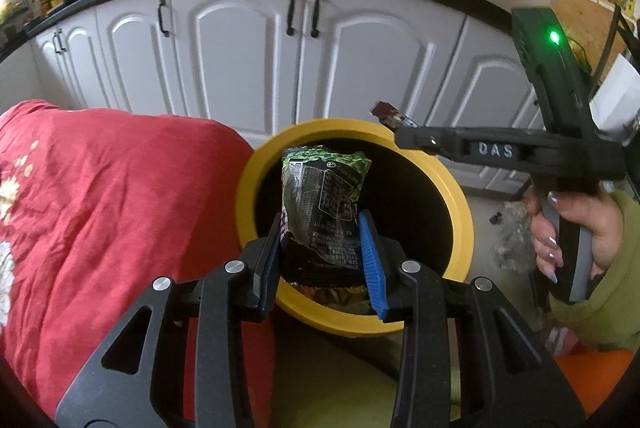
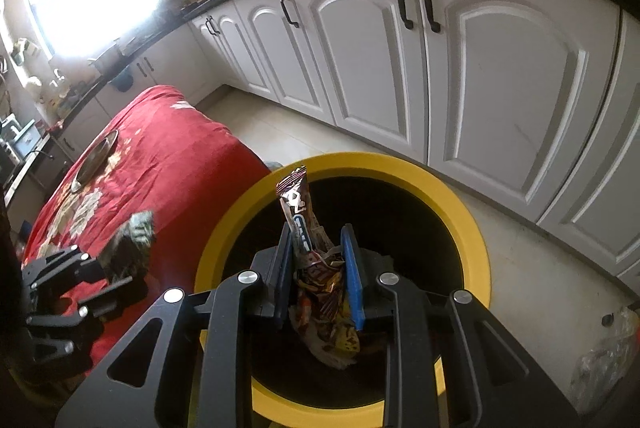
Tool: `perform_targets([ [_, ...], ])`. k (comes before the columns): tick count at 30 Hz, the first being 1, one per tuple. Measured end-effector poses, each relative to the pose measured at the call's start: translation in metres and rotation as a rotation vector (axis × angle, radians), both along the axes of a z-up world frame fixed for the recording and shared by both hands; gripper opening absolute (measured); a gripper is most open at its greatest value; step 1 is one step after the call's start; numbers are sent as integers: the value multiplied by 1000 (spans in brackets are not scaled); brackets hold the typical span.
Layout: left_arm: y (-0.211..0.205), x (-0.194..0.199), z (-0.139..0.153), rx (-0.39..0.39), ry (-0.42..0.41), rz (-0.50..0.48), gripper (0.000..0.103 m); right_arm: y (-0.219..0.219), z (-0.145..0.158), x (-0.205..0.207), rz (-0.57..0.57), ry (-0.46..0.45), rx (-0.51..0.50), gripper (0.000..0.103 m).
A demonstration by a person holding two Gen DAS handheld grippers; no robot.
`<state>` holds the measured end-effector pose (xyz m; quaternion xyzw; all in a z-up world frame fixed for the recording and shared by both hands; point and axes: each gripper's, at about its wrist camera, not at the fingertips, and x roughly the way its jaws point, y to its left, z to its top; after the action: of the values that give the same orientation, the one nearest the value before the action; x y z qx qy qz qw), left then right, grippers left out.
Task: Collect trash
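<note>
My left gripper (image 1: pixel 322 228) is shut on a green and black snack packet (image 1: pixel 324 196) and holds it over the mouth of a yellow-rimmed trash bin (image 1: pixel 460 212). My right gripper (image 2: pixel 316 248) is shut on a crumpled brown and red candy wrapper (image 2: pixel 298 212) over the same bin (image 2: pixel 476 240). In the left wrist view the right gripper (image 1: pixel 400 128) reaches in from the right with the wrapper tip (image 1: pixel 386 112) sticking out. In the right wrist view the left gripper (image 2: pixel 120 268) holds the packet (image 2: pixel 132 240) at the left, beside the bin.
A table under a red floral cloth (image 1: pixel 100 208) stands left of the bin, with a metal plate (image 2: pixel 96 158) on it. White kitchen cabinets (image 1: pixel 300 68) run behind. A clear plastic bag (image 2: pixel 604 356) lies on the floor at right. More wrappers lie inside the bin.
</note>
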<state>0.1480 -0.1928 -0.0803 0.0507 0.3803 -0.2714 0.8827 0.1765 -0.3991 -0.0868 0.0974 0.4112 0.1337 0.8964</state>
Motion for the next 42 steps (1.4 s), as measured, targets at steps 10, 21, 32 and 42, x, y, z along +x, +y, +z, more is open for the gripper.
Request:
perform_targets([
  [10, -24, 1, -21, 33, 45, -77, 29, -10, -12, 6, -26, 36, 32, 27],
  [21, -36, 12, -30, 68, 70, -94, 31, -25, -20, 10, -71, 56, 78, 42],
  [32, -32, 16, -28, 60, 80, -63, 64, -34, -21, 9, -108, 57, 88, 53],
  [42, 15, 25, -14, 24, 85, 77, 92, -20, 5, 0, -120, 3, 40, 84],
])
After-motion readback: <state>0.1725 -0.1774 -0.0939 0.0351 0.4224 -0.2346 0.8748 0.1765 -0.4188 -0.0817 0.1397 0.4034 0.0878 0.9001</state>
